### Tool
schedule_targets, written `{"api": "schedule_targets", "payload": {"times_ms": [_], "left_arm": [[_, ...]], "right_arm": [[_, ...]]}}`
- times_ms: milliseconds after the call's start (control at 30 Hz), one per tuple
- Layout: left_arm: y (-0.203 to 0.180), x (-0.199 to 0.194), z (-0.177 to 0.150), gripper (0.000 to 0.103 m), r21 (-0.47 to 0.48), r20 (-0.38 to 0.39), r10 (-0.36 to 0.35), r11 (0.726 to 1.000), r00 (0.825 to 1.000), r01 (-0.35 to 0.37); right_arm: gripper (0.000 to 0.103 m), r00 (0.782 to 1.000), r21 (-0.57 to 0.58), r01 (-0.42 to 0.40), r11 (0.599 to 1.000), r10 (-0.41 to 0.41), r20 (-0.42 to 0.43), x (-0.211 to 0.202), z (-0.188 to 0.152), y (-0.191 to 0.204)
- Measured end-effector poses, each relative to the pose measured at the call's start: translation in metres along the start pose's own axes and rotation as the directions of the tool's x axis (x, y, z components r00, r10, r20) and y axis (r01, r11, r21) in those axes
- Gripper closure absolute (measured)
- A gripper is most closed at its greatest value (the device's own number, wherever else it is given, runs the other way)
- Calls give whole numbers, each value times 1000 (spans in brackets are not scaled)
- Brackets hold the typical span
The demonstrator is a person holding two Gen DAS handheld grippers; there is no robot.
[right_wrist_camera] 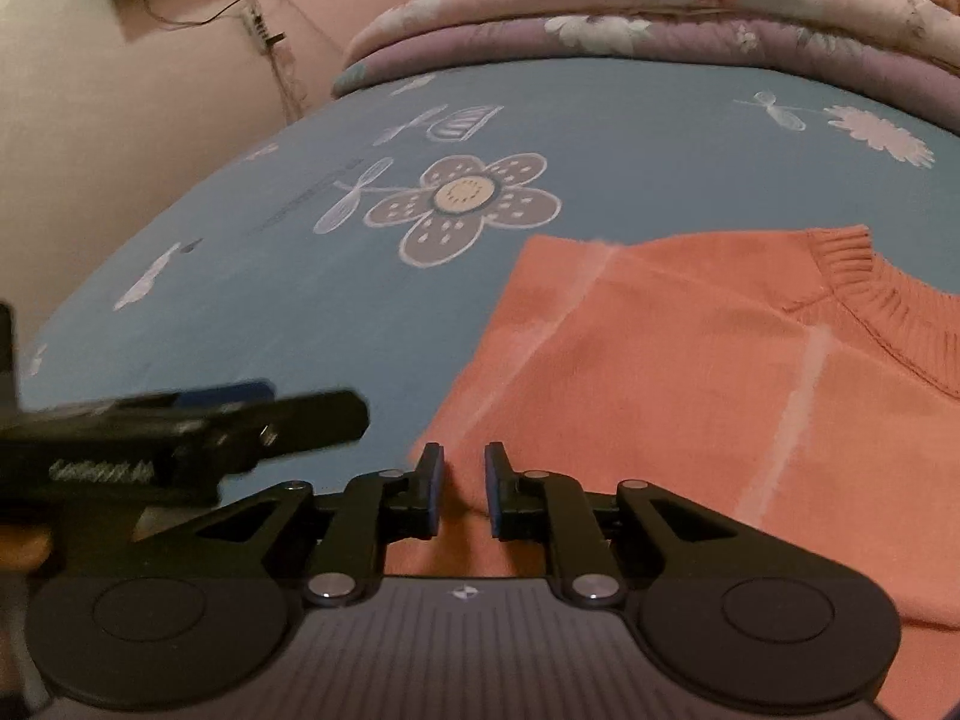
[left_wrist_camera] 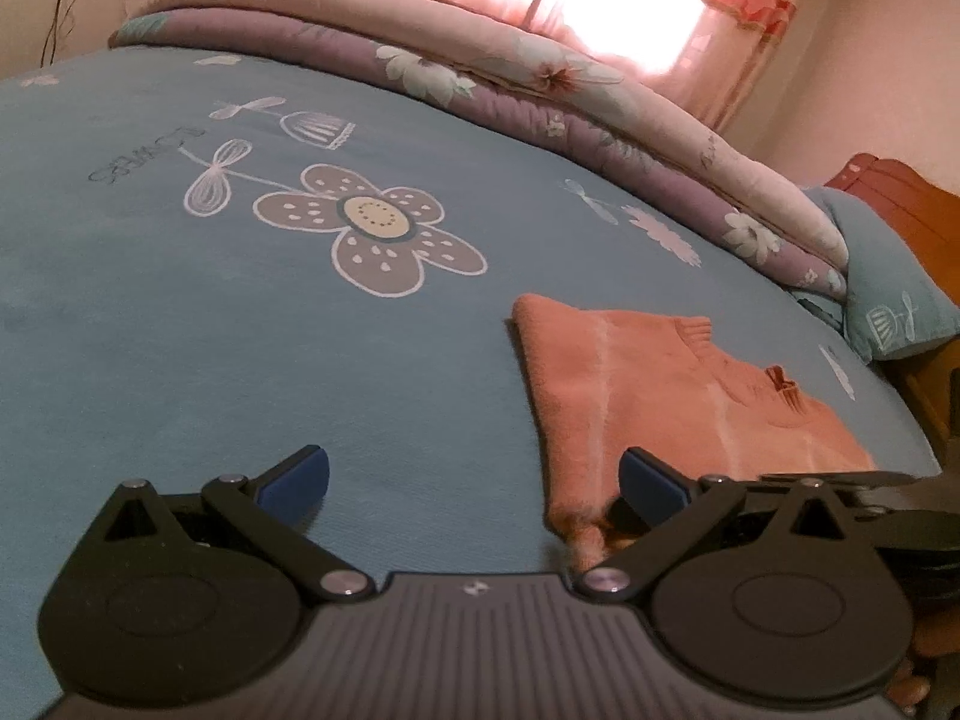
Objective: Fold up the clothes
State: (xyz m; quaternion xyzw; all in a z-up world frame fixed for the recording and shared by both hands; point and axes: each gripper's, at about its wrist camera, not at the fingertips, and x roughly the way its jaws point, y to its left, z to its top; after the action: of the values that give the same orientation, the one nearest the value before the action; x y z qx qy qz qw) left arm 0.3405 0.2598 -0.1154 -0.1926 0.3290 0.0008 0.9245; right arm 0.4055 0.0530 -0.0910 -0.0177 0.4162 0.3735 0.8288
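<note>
From the left wrist view, the left gripper stands wide open and holds nothing. Its right pad hovers over the near edge of the orange knit sweater, which lies flat on the blue flowered bedsheet, near the folded floral quilt. Closing from here could pinch only the top layer, or catch sheet with it, and drag the fold askew.

From the right wrist view, the right gripper is parted by a narrow gap, with sweater cloth lying below it but no pad visibly pressing it. The ribbed collar lies beyond. The left gripper is blurred just beside it; they could knock together, and a lift now might leave the cloth behind.
</note>
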Motion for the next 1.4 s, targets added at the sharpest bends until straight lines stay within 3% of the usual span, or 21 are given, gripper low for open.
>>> {"api": "schedule_targets", "payload": {"times_ms": [67,200,367,433,500,533,633,733,833,900,967,1067,1233,1400], "left_arm": [[-5,-1,-1,1,28,11,-9,1000,1000,9],[-27,-8,-7,1,166,65,-121,980,991,109],[-67,-14,-22,1,359,136,-284,907,949,220],[-78,-10,-29,1,412,119,-358,866,926,282],[-84,-2,-37,1,435,90,-389,844,917,315],[-86,3,-39,1,438,71,-378,843,923,312],[-83,23,-38,1,381,5,-288,886,958,264],[-74,23,-33,1,299,1,-332,900,943,317],[-72,22,-33,1,285,-7,-347,898,938,335],[-74,22,-33,1,294,-9,-345,896,938,333],[-75,22,-35,1,299,-11,-341,896,940,328],[-77,22,-38,4,328,-11,-297,901,955,284],[-68,19,-37,1,293,-15,-340,898,940,329],[-70,17,-40,1,301,-15,-338,896,941,326]], "right_arm": [[81,1000,-15,25,1000,-25,9,-14,-1,-3],[77,995,-7,83,997,-82,63,-46,4,-18],[76,988,17,120,993,-121,98,-65,15,-36],[76,987,8,127,992,-127,98,-62,19,-39],[76,988,-14,124,992,-122,98,-57,24,-39],[76,988,-27,120,992,-117,100,-54,27,-38],[76,990,-74,100,992,-92,102,-44,38,-35],[77,993,-129,89,988,-77,92,-27,50,-28],[80,995,-186,86,979,-76,57,1,60,-19],[87,997,-216,74,974,-71,19,22,61,-14],[88,998,-239,52,970,-59,-25,42,58,-9],[88,996,-284,81,955,-91,-24,59,55,-3],[91,990,-314,115,942,-136,-47,71,73,-7],[91,987,-313,116,943,-144,-66,70,82,-9]]}}
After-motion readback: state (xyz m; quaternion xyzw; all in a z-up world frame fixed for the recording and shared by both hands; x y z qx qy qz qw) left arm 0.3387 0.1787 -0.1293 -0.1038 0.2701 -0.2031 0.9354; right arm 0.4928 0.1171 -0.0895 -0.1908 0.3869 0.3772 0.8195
